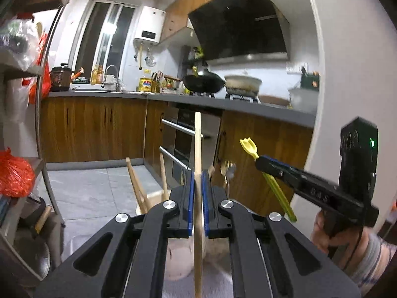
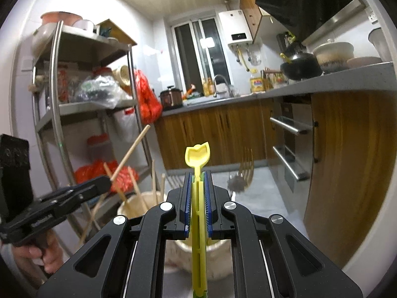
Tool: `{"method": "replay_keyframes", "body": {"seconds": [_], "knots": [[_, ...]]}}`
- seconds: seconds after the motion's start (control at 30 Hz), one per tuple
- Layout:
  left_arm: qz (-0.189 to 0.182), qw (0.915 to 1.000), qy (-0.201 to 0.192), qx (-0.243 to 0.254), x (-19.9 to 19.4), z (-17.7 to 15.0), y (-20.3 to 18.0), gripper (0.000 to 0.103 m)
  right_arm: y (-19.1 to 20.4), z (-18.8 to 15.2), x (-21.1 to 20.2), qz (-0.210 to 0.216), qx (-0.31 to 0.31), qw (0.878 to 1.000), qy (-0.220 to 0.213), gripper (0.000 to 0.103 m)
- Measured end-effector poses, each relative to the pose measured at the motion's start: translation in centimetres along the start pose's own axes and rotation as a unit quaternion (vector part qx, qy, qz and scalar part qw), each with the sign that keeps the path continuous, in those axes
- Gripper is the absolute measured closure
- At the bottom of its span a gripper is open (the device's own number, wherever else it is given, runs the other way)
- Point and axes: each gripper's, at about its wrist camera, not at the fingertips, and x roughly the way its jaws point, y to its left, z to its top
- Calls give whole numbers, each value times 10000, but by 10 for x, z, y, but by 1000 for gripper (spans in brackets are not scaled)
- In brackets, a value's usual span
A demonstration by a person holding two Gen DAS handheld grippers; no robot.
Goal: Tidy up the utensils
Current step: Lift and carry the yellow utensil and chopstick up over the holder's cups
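1. The left gripper (image 1: 197,181) is clamped on a wooden stick (image 1: 197,146), held nearly upright in mid-air.
2. The right gripper (image 2: 198,183) is clamped on a yellow plastic utensil (image 2: 197,154), its scoop end up.
3. Below both, a pale utensil holder (image 2: 134,204) contains more wooden sticks (image 2: 158,186).
4. A blurred metal fork (image 2: 245,168) shows just right of the holder.

White utensil pot (image 2: 139,204) stands on grey cloth (image 2: 263,198)

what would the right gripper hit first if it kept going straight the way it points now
Probably nothing close. The right gripper, shut on the yellow utensil, points across open floor toward the wooden base cabinets under the far counter. Those look like the first obstacle, though depth is uncertain.
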Motion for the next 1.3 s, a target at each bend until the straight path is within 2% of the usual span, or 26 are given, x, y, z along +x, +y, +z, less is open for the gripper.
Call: {"method": "replay_keyframes", "body": {"seconds": [0.13, 0.27, 0.33, 0.5, 0.7, 0.9, 1.3], "knots": [[-100, 9989, -307, -337, 15, 13, 14, 97, -6, 6, 19, 105, 192, 9997, -76, 93], [1, 9975, -576, -410, 30, 23, 17, 97, -11, 7, 42, 153, 329, 9993, -87, 93], [71, 9971, -688, -330, 36, 26, 14, 97, -13, 6, 52, 204, 414, 9989, -108, 93], [605, 9939, -897, 214, 54, 22, -3, 97, -13, 0, 73, 229, 341, 9991, -99, 93], [797, 9904, -963, 585, 61, 9, -14, 97, -5, -10, 84, 16, -38, 10000, -82, 92], [787, 9916, -867, 544, 58, -1, -9, 97, 6, -20, 90, -305, -514, 9982, -1, 92], [654, 9958, -592, 257, 32, -23, 2, 97, 17, -32, 80, -440, -804, 9957, 132, 93]]}}
